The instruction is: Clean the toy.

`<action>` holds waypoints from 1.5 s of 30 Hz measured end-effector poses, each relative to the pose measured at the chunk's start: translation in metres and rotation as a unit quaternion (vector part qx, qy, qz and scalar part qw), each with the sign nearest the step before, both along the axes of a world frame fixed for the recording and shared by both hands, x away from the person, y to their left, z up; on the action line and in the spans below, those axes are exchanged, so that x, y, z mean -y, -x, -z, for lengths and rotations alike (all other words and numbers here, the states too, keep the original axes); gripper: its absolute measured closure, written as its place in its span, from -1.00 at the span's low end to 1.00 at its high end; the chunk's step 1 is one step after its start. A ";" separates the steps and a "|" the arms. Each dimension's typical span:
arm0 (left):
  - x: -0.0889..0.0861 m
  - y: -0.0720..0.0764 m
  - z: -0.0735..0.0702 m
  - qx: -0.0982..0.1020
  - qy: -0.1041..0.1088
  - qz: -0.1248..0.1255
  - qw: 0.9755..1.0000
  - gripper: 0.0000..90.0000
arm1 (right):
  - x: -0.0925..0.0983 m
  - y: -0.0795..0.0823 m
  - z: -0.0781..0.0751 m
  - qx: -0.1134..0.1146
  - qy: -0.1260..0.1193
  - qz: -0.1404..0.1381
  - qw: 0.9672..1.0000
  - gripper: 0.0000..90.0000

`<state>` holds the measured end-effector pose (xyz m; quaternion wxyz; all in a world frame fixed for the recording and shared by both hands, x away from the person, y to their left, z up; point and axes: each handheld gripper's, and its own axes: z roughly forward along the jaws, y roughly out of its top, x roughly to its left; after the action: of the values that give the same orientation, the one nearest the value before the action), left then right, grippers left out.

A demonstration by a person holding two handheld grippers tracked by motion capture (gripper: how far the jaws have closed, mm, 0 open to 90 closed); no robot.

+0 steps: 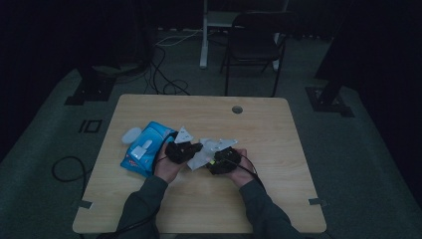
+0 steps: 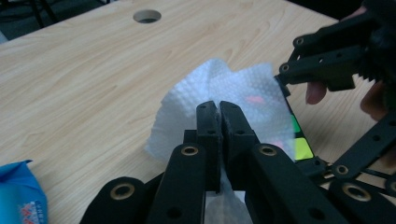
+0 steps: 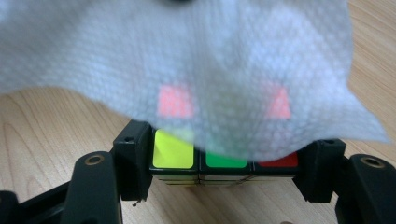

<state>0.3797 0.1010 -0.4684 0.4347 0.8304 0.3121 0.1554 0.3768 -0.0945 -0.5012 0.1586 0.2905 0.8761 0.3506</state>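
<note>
A colour-tiled puzzle cube (image 3: 205, 161) sits clamped between the jaws of my right gripper (image 3: 227, 161), showing yellow, green and red tiles. A white paper wipe (image 3: 187, 60) drapes over the cube's top and hides most of it; red tiles glow through it. My left gripper (image 2: 218, 109) is shut on that wipe (image 2: 224, 86) and holds it against the cube (image 2: 301, 149). In the high view both grippers meet at the table's middle, the left gripper (image 1: 196, 148) beside the right gripper (image 1: 219, 158), with the wipe (image 1: 201, 158) between them.
A blue pack of wipes (image 1: 144, 149) lies left of my hands, its corner (image 2: 18, 196) near the left gripper, with a pale oval object (image 1: 132, 134) beside it. The wooden table (image 1: 278, 199) has a cable hole (image 1: 237, 109) at the back. A chair (image 1: 254, 40) stands beyond.
</note>
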 end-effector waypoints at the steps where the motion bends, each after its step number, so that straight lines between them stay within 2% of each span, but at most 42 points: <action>1: 0.002 0.000 0.001 -0.001 -0.003 0.000 1.000 0.97 | -0.001 0.000 0.000 -0.001 0.000 0.001 1.000 -0.25; 14: 0.013 0.006 0.008 -0.001 -0.011 0.019 1.000 0.97 | -0.002 0.000 -0.003 0.001 0.000 0.000 1.000 -0.25; 18: 0.016 0.010 0.008 -0.001 -0.016 0.031 0.999 0.97 | 0.000 -0.001 -0.003 0.002 -0.002 0.003 1.000 -0.25; 22: 0.019 0.012 0.008 -0.006 -0.007 0.047 0.999 0.97 | 0.002 -0.002 -0.004 0.003 -0.003 0.005 1.000 -0.25; 29: 0.027 0.015 0.009 -0.010 -0.007 0.074 0.997 0.97 | 0.001 -0.001 -0.003 0.006 0.002 0.002 1.000 -0.25; 45: 0.028 0.015 0.009 -0.020 -0.008 0.091 0.996 0.97 | -0.005 0.002 -0.003 0.008 0.004 -0.007 1.000 -0.25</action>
<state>0.3647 0.0730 -0.4775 0.4339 0.8617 0.2430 0.1012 0.3750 -0.0892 -0.4985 0.1647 0.2806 0.8784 0.3502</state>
